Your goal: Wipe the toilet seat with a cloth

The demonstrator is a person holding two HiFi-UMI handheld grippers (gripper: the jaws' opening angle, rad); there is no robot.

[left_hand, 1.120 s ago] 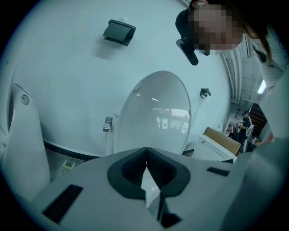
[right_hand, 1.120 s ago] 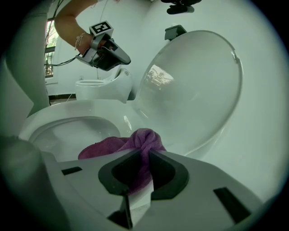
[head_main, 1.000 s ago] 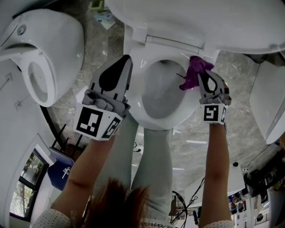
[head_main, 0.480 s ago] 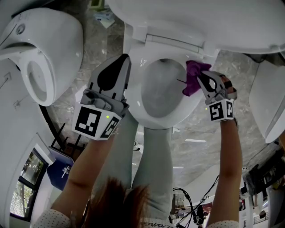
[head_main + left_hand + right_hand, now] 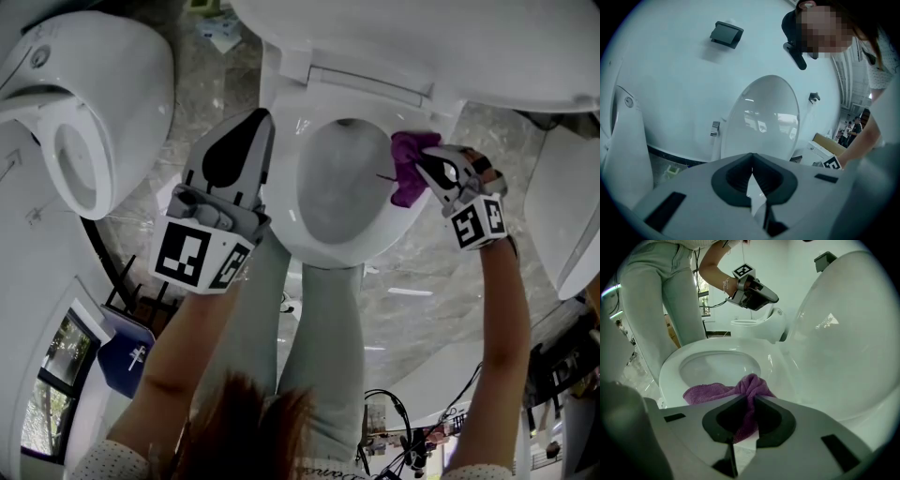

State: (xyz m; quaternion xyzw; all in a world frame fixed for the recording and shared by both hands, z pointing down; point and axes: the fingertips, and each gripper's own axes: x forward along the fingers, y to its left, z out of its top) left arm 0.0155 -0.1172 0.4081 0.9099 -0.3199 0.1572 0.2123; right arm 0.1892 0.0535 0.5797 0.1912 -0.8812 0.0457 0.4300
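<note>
Right claw (image 5: 421, 161) grips the purple cloth (image 5: 407, 184), bunched ahead on the toilet seat (image 5: 326, 253); left claw (image 5: 262, 119) closed, empty.

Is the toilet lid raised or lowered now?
Raised: the lid stands upright behind the seat, and the bowl is uncovered.

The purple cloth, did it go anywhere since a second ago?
Yes, a little. The right gripper, shut on the purple cloth, dragged it along the right side of the toilet seat, away from the hinge end and toward the person, and the gripper's back end swung outward. The left gripper stayed shut and empty above the seat's left side. The toilet did not move.
</note>
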